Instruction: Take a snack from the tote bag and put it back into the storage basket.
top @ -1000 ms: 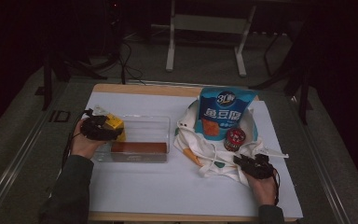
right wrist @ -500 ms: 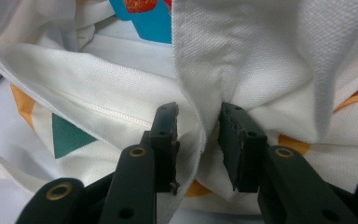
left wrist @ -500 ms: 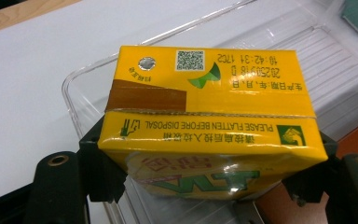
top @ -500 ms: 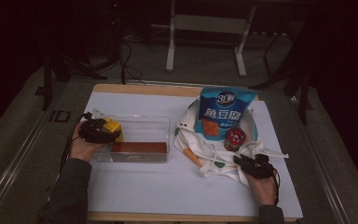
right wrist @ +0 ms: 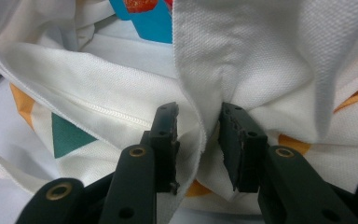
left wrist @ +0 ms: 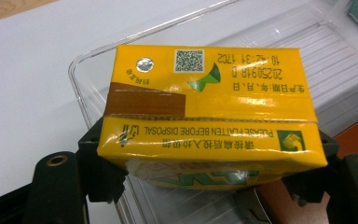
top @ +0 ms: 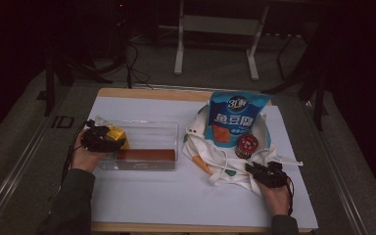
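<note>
Yellow carton [left wrist: 205,116]: a drink carton, lying on its side and clamped across its ends by the left claw [top: 108,139]; it sits over the 9 o'clock end of the clear tray, at about 9 o'clock on the desk.
Left claw: jaws spread wide, pads pressed on the carton's two ends; a hand [top: 85,154] carries it from the 7 o'clock side.
Step in hand: by my reading, the carton is being placed into the tray, not yet let go.
Next move: lower the carton until it rests on the tray floor, then part the jaws; the tray wall is close on the 9 o'clock side, so the jaws need room to spread.
Clear tray [top: 171,128]: transparent, rectangular, with a brown bar [top: 146,154] along its 6 o'clock wall; the bar narrows the free floor.
Right claw [top: 252,169]: jaws at a middling gap, gripping a fold of the white cloth bag [right wrist: 121,112]; it sits at about 4 o'clock on the desk.
Cloth bag: white with orange and green patches, slumped open; holding it seems meant to keep the mouth steady.
Blue pouch [top: 236,117]: stands upright in the bag at 1 o'clock.
Red can [top: 246,146]: upright just below the pouch.
Desk [top: 152,205]: white sheet over a wooden top.
</note>
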